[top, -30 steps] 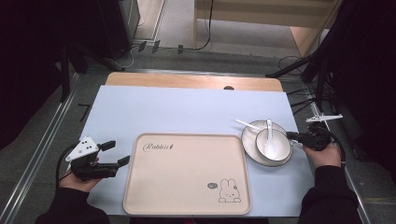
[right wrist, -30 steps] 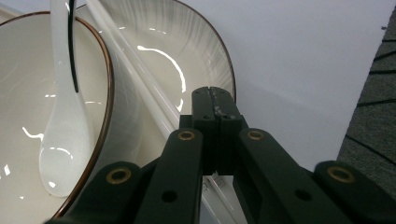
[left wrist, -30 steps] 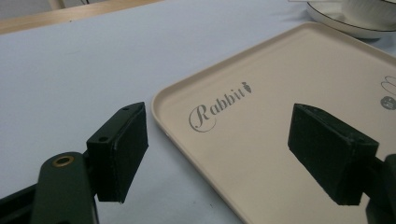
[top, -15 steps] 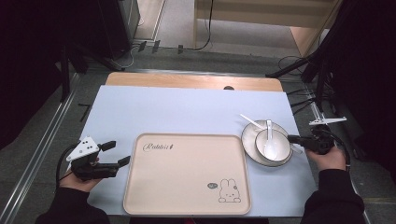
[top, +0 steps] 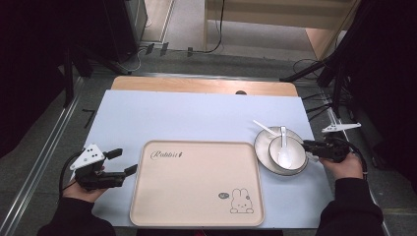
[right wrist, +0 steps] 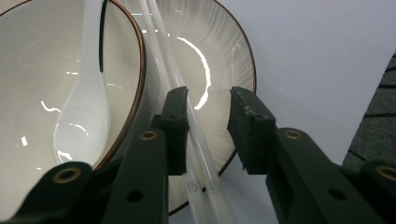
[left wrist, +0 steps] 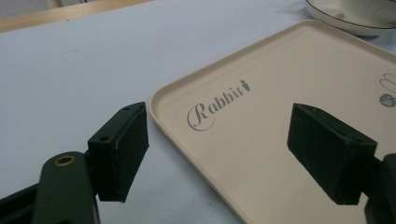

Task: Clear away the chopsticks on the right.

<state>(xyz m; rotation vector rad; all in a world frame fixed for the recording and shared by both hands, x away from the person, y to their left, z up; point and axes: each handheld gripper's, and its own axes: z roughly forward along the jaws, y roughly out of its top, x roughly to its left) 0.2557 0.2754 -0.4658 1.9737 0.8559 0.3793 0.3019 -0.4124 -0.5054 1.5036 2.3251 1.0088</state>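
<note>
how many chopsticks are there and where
2. Both chopsticks lie side by side across the plate, beside the bowl, passing between the right gripper's open jaws. In the high view their far ends stick out past the plate rim.

A wooden worktop (top: 204, 84) is covered by a pale blue mat (top: 196, 115). Beyond its far edge, black cables (top: 216, 34) are laid across grey floor (top: 187, 29), and dark stand legs (top: 319, 73) are seen at right.
</note>
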